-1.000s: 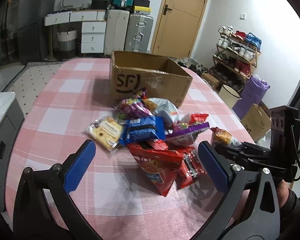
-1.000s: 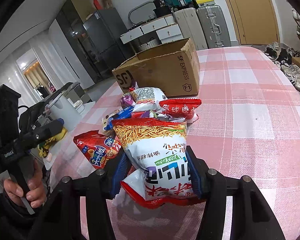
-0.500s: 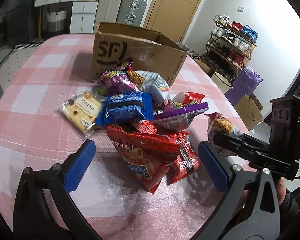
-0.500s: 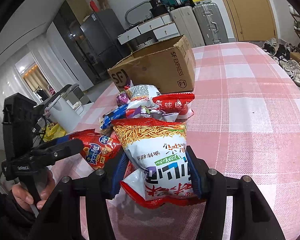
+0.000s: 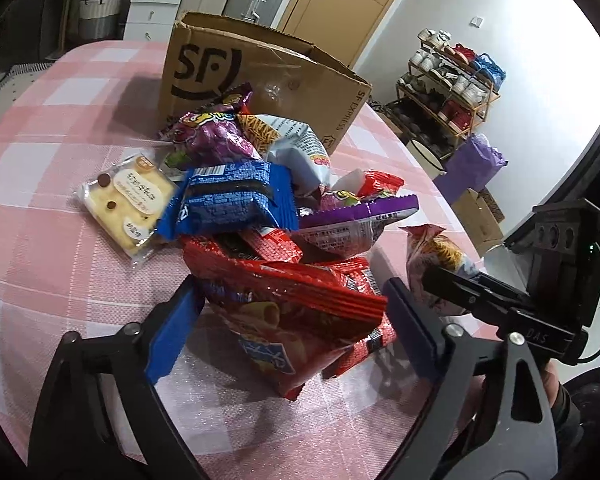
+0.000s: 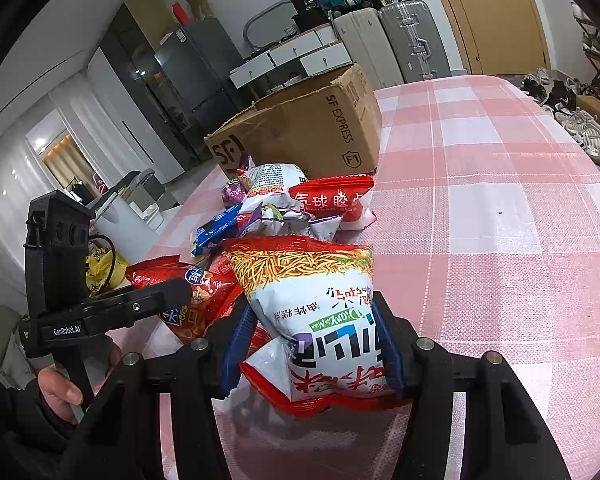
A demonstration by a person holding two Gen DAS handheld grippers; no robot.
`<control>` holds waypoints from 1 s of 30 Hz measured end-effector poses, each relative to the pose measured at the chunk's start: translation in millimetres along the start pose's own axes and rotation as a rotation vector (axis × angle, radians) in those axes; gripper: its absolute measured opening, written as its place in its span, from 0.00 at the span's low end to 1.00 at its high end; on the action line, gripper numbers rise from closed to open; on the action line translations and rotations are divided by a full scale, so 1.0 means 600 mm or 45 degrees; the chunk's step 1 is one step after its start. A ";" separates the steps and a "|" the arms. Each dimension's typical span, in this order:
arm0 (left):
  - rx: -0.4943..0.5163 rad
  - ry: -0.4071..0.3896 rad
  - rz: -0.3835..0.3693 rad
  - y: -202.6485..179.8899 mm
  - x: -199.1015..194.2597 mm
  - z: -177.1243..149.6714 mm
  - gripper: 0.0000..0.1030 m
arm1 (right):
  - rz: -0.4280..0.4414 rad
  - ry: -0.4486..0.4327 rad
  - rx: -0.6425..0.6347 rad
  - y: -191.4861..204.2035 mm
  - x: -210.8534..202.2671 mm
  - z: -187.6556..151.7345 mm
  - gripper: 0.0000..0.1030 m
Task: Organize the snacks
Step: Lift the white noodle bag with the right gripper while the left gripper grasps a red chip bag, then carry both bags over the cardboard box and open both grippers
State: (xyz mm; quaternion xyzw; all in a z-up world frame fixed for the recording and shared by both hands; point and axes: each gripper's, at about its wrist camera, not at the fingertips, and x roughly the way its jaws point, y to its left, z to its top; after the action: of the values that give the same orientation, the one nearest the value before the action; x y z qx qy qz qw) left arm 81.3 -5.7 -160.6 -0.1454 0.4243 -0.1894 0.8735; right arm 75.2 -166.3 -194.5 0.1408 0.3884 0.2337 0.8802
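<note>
Closing around the red snack bag [image 5: 296, 320] at the near edge of the pile — left gripper [image 5: 292, 332], pads not yet pressing | right gripper [image 6: 312, 344] clamping the white noodle-snack bag [image 6: 320, 312], lifting it off the checked tablecloth [image 6: 500, 240] | cardboard box [image 5: 260, 72] sitting open behind the pile

The worktop [image 5: 60, 128] wears a pink-and-white check cloth. The cardboard box [image 5: 284, 76] is brown with black lettering. Snack packets: one blue [image 5: 232, 200], one purple [image 5: 216, 136], one shiny red [image 5: 296, 308], one white-and-red [image 6: 320, 312] picturing golden strips. Claw pads [image 5: 168, 336] are blue.
</note>
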 end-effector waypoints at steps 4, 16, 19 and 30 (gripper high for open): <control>-0.047 0.022 -0.071 0.009 0.015 0.002 0.58 | 0.000 0.001 0.000 0.000 0.000 0.000 0.55; -0.017 0.033 -0.104 -0.005 0.035 0.010 0.39 | -0.003 0.006 0.002 0.000 0.000 0.001 0.55; -0.013 0.028 -0.116 -0.010 0.028 0.001 0.39 | -0.008 0.004 -0.003 0.002 -0.003 0.002 0.55; 0.087 -0.058 -0.078 -0.049 -0.042 0.004 0.39 | -0.020 -0.035 -0.049 0.023 -0.029 0.013 0.55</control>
State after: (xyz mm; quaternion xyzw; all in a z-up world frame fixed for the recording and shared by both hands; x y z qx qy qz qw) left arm 63.2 -19.9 -129.7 -0.1327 0.3928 -0.2271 0.8812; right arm 66.6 -164.5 -172.6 0.1238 0.3726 0.2323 0.8899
